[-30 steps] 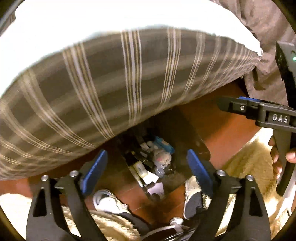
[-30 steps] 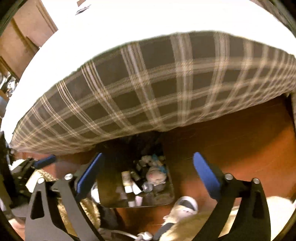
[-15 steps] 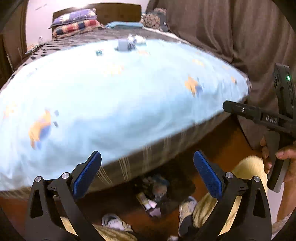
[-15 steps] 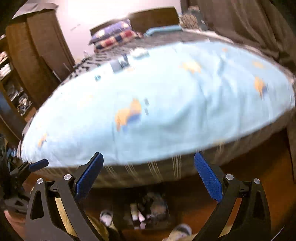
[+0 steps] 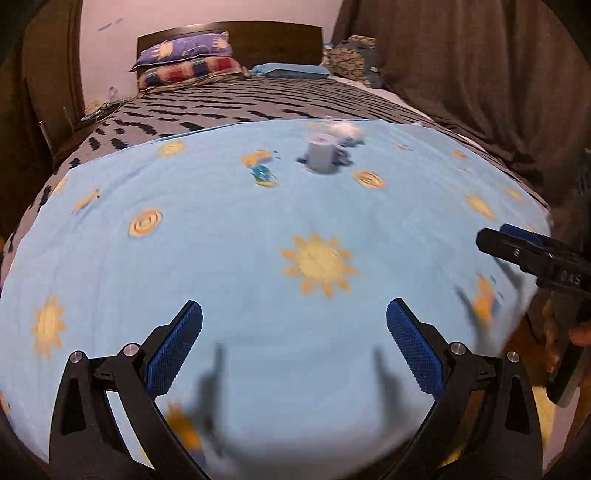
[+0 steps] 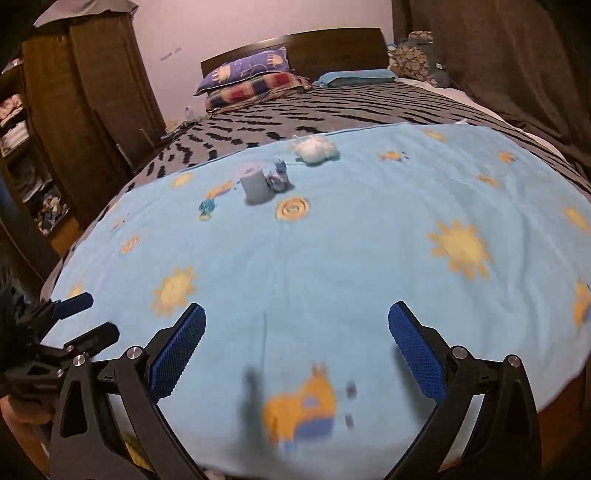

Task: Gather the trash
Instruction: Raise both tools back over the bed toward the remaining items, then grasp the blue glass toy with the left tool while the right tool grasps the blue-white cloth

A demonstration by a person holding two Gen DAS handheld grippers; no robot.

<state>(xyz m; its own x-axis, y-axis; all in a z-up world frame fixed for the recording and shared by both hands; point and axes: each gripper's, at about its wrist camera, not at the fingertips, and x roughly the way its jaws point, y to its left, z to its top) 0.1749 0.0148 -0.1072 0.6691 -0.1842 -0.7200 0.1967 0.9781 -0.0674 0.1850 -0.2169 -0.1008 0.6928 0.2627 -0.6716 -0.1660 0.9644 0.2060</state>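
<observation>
A bed under a light blue sheet with yellow suns is filling the middle of both views. A dark wooden headboard and stacked pillows are sitting at upper centre against a pale pink wall. Brown curtains are hanging upper right; a wooden wardrobe is standing upper left.

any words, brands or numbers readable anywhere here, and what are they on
"DAS" on the side of the right tongs, seen in the left wrist view; blurred, the first letter is uncertain.
Small items on the blue sheet, such as the grey cup and the blue wrapper: no print is legible.
No other text is visible.
</observation>
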